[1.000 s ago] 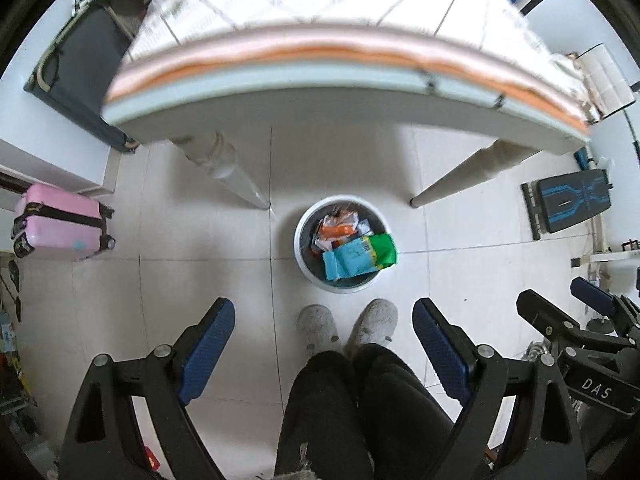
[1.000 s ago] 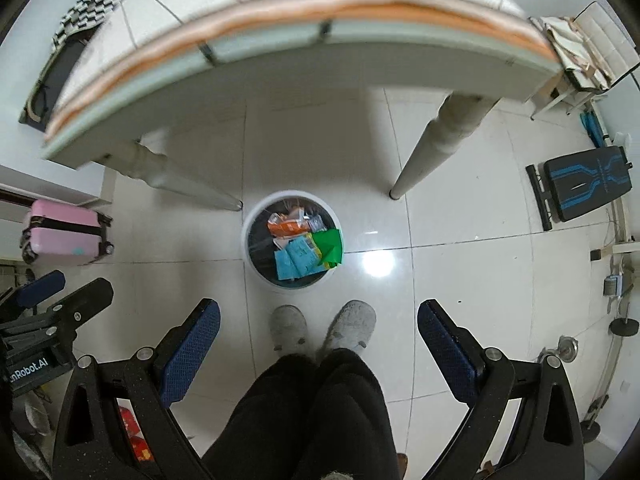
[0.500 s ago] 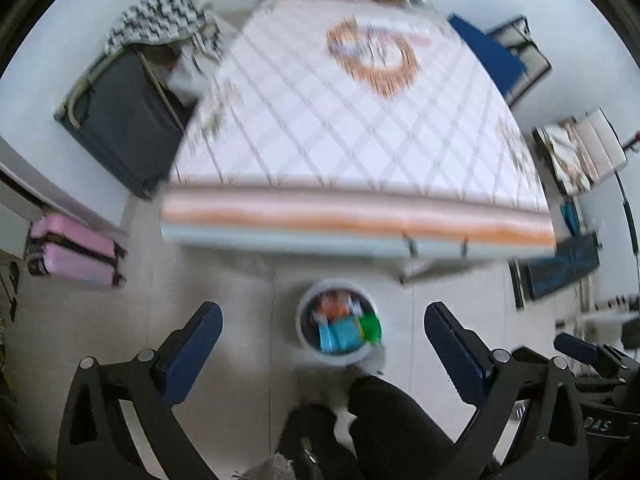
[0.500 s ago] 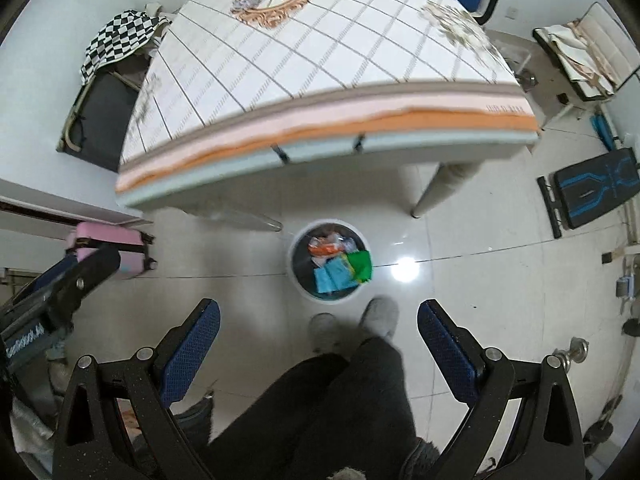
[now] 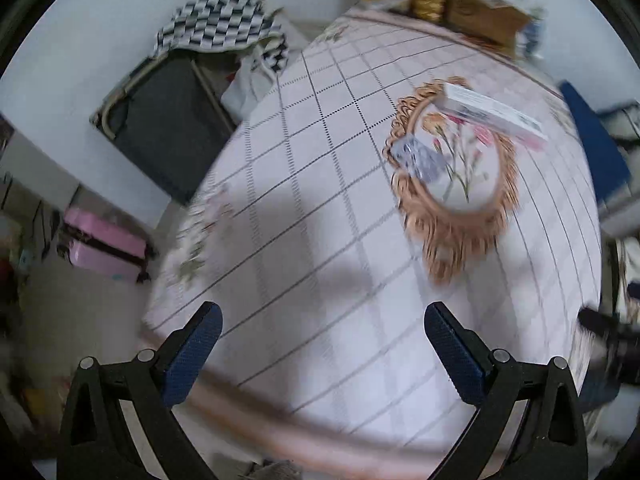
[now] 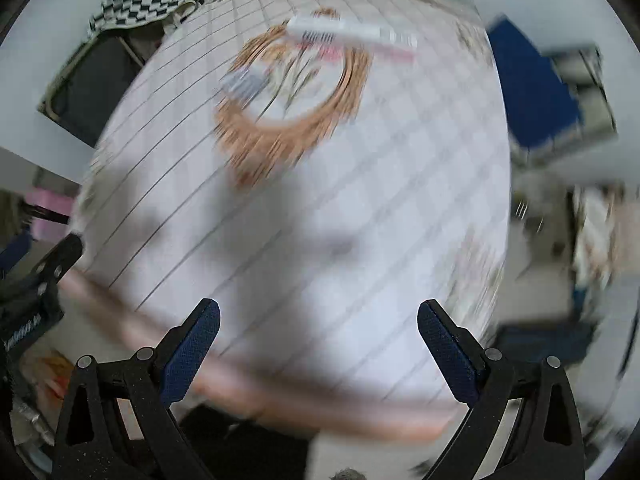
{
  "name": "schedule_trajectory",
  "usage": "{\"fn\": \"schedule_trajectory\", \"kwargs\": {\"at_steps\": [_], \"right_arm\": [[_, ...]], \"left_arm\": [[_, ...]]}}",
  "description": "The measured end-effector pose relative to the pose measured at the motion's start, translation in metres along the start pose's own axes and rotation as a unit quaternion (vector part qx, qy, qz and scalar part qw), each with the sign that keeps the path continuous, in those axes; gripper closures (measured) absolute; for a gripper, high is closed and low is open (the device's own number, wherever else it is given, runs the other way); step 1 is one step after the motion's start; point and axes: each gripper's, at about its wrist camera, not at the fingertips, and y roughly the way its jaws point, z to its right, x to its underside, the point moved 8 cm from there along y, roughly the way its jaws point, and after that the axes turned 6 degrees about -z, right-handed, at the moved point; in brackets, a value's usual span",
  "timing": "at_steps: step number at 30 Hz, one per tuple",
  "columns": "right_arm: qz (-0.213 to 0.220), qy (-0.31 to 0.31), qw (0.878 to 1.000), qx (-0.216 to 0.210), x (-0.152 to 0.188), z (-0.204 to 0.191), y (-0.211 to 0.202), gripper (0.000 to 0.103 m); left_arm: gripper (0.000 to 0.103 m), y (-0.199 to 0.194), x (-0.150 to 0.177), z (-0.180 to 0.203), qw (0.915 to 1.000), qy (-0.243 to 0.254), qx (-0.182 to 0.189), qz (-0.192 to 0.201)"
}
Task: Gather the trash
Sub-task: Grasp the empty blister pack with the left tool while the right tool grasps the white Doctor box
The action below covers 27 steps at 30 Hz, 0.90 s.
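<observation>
I see the counter [image 5: 320, 240], under a checked cloth, filling both views. On its central floral medallion [image 5: 456, 184] lie a long white box [image 5: 492, 114] and, apart to its left, a small silvery packet [image 5: 418, 156]. My left gripper [image 5: 322, 322] and right gripper [image 6: 318, 320] hover empty, jaws spread wide.

Nothing readable here. The long white and pink cardboard box [image 5: 494, 114] on the checked tablecloth carries dark print, but motion blur smears it in both wrist views. The small silvery blister pack [image 5: 418, 159] beside it shows only blurred marks. White lettering on the black gripper body [image 6: 22, 330] at the right view's left edge is illegible too.
</observation>
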Motion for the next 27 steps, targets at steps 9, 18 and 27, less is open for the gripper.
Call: {"fn": "schedule_trajectory", "kwargs": {"at_steps": [9, 18, 27], "right_arm": [[-0.031, -0.172, 0.978, 0.115, -0.245, 0.064, 0.080, 0.003], [-0.059, -0.287, 0.951, 0.096, -0.330, 0.049, 0.158, 0.003], [-0.135, 0.017, 0.988, -0.074, -0.260, 0.126, 0.168, 0.039]], "left_arm": [[0.000, 0.079, -0.097, 0.035, 0.9961, -0.055, -0.053, -0.043], [0.000, 0.099, -0.146, 0.039, 0.9973, -0.003, -0.069, -0.028], [0.000, 0.115, -0.141, 0.085, 0.9707, 0.232, -0.005, -0.061]]}}
